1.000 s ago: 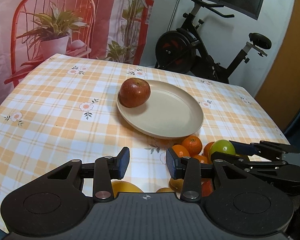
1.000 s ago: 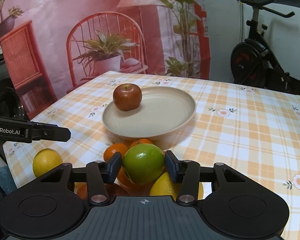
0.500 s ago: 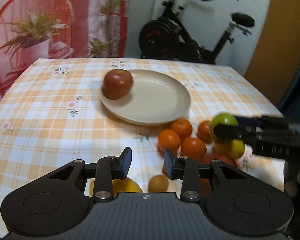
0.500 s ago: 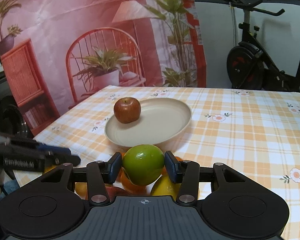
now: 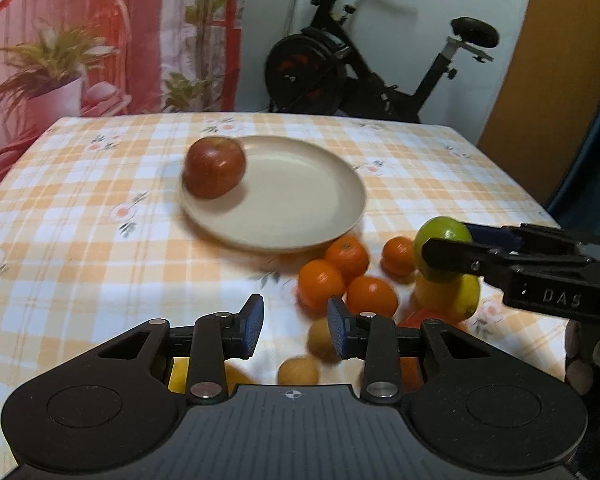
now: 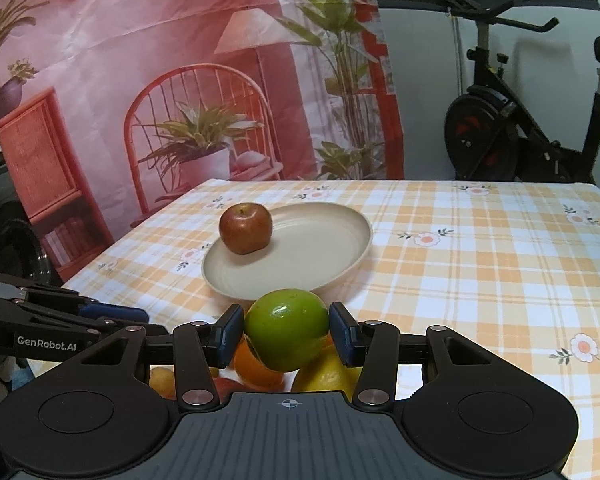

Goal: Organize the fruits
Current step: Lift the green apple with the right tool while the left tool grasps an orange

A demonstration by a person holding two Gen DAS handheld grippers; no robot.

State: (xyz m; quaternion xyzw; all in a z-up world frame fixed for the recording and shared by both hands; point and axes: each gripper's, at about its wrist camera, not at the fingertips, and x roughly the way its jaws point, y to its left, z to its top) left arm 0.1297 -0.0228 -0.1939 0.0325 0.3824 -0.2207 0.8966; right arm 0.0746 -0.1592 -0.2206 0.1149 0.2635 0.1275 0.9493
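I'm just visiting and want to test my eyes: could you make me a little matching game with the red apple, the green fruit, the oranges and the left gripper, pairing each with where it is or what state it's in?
Things:
1. red apple
2. green fruit
3. oranges
4. left gripper

Places or states:
A. on the tablecloth, just outside the plate
B. open, holding nothing
C. on the plate, near its edge
D. clamped in the right gripper, above the pile

Pairs: 1-C, 2-D, 3-A, 4-B
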